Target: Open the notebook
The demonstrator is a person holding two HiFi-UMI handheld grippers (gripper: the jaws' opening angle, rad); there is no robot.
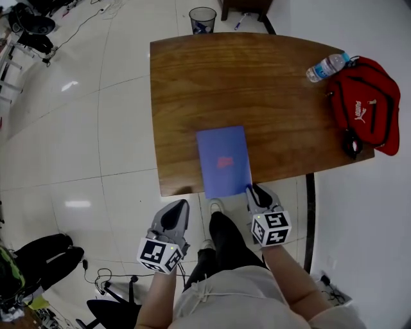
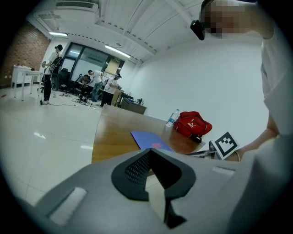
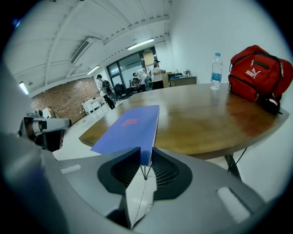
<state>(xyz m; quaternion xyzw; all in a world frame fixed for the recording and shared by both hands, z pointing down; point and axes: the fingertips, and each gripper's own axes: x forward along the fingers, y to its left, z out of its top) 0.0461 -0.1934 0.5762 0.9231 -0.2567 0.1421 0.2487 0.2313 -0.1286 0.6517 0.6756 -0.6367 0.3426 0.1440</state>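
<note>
The blue notebook (image 1: pixel 223 160) lies closed and flat on the wooden table (image 1: pixel 212 83), its near end sticking out a little over the edge closest to the person. The right gripper (image 1: pixel 255 190) is at the notebook's near right corner, and its own view shows the jaws drawn in narrow with that corner pinched between them. The left gripper (image 1: pixel 174 213) is held off the table, out over the tiled floor to the left of the person's legs; its jaws are pressed together with nothing between them. At the far right end of the table sits a red bag (image 1: pixel 366 103) with a water bottle (image 1: pixel 326 66) lying just beside it. A waste bin (image 1: pixel 203 19) stands on the floor beyond the table's far edge.
</note>
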